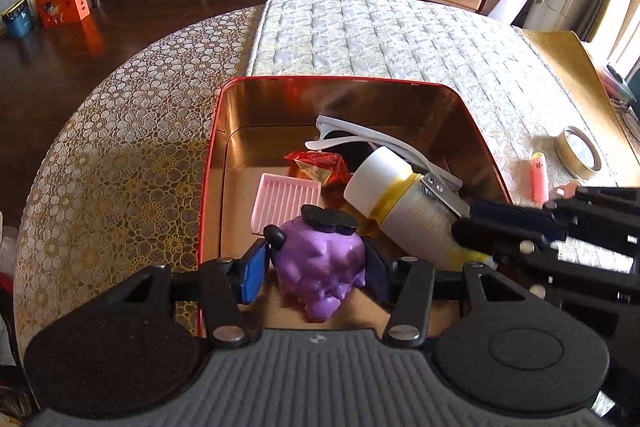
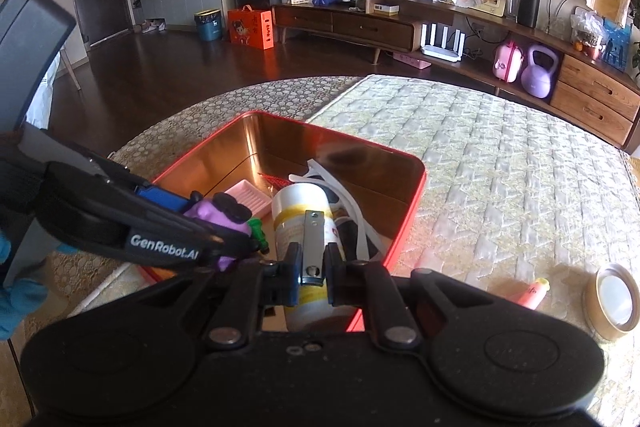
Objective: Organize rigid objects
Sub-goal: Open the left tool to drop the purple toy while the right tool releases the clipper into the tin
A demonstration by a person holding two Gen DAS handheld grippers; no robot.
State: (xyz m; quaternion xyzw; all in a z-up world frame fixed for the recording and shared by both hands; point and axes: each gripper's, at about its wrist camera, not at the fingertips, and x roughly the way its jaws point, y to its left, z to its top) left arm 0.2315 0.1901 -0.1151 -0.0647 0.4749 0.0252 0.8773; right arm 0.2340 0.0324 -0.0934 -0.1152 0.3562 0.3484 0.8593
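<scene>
We are holding a lumpy purple toy figure (image 1: 320,263) in our left gripper (image 1: 318,267) and a steel nail clipper (image 2: 313,247) pinched in our right gripper (image 2: 313,281), both over the half-filled red tin (image 1: 208,187), while a pink tube (image 1: 538,177) and tape roll (image 1: 578,153) are waiting on the worktop (image 1: 120,167).

Far-left tin (image 1: 216,163) floor bare; white bottle (image 1: 404,199) and sunglasses (image 1: 360,137) crowding the right.
</scene>
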